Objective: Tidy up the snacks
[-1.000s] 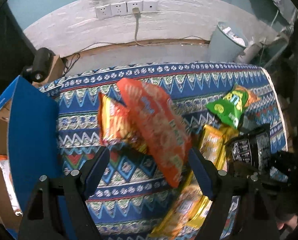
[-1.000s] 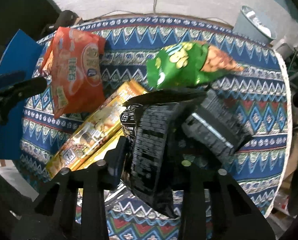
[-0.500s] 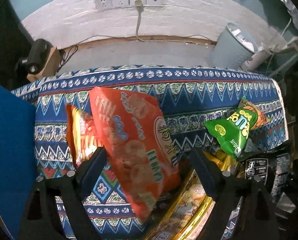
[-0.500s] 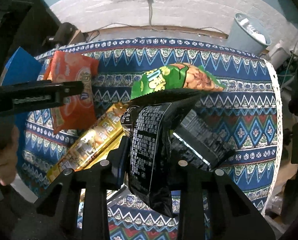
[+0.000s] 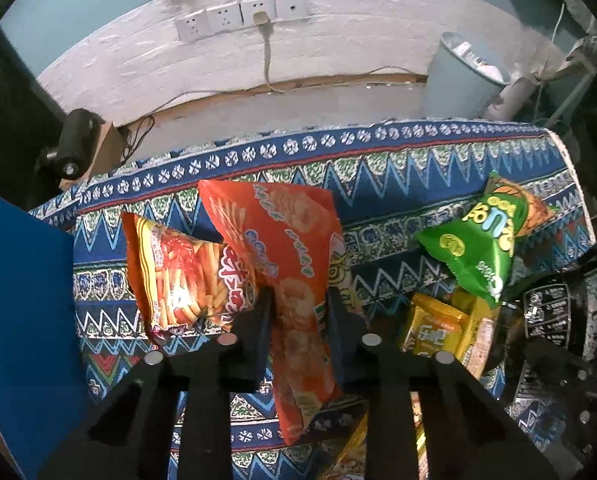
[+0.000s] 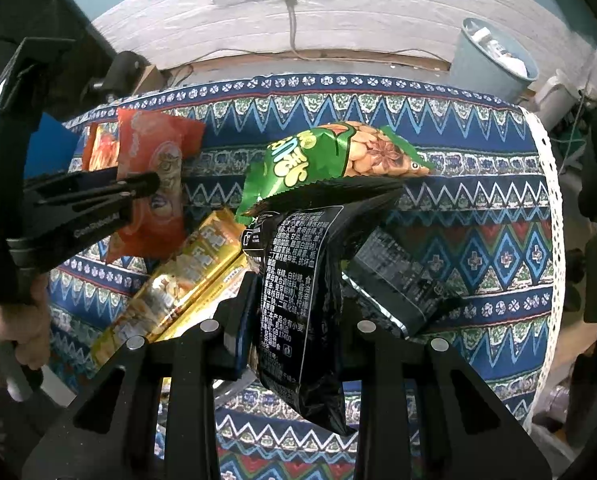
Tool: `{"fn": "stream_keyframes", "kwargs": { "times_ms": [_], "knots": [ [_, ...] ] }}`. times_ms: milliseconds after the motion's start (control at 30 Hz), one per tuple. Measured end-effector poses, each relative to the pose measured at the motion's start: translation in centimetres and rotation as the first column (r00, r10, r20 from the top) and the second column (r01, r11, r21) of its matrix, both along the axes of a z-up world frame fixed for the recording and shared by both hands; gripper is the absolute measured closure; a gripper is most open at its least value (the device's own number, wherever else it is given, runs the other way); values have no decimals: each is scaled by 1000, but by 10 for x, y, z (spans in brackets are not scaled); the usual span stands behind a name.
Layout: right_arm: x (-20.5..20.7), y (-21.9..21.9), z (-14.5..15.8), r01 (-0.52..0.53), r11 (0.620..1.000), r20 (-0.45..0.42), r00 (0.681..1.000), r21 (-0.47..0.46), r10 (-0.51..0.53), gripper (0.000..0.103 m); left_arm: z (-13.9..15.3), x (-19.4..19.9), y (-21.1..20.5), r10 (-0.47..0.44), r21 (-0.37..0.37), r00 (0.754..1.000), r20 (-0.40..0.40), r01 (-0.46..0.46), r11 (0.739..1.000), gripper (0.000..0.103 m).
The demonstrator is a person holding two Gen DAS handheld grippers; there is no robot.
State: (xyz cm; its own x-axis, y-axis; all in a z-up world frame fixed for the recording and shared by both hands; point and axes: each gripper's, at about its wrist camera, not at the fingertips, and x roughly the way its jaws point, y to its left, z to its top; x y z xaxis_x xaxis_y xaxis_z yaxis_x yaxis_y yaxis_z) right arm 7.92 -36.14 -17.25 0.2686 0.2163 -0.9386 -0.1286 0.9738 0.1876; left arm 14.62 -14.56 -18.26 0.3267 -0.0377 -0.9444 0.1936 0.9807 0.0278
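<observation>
**Both claws gripping snack bags over the patterned counter**

The orange snack bag is sitting pinched in the left claw, whose jaws have just been closing on it, beside a red fries bag. The right claw is clenching a black snack bag above the counter; a green bag and gold packs are lying close by.

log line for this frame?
left gripper: just closed on orange snack bag | right gripper: shut on black snack bag
</observation>
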Motion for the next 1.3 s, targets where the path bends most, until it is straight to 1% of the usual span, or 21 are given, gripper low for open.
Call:
{"fn": "stream_keyframes", "kwargs": {
  "times_ms": [100,300,633,700,800,1200,1300],
  "knots": [
    [0,3,4,-8,1000,12,1000,-8,8,75,5,-6,0,-14,-5,1000,12,14,1000,85],
    [1,8,15,-22,999,39,999,-26,23,75,22,-17,3,-48,5,998,48,48,999,86],
    [-7,16,34,-34,998,89,995,-59,39,75,56,-45,10,-119,49,984,135,113,992,86],
    [-10,19,40,-37,997,102,994,-64,44,75,62,-52,14,-130,70,979,155,121,990,86],
    [-14,21,48,-41,997,120,992,-67,49,75,71,-63,21,-142,93,974,176,127,988,86],
    [-26,47,83,-78,993,191,977,-84,93,75,113,-94,62,-127,88,963,238,109,990,86],
    [-27,59,95,-95,992,210,972,-81,110,75,124,-99,71,-127,98,956,266,104,990,86]
  ]
}}
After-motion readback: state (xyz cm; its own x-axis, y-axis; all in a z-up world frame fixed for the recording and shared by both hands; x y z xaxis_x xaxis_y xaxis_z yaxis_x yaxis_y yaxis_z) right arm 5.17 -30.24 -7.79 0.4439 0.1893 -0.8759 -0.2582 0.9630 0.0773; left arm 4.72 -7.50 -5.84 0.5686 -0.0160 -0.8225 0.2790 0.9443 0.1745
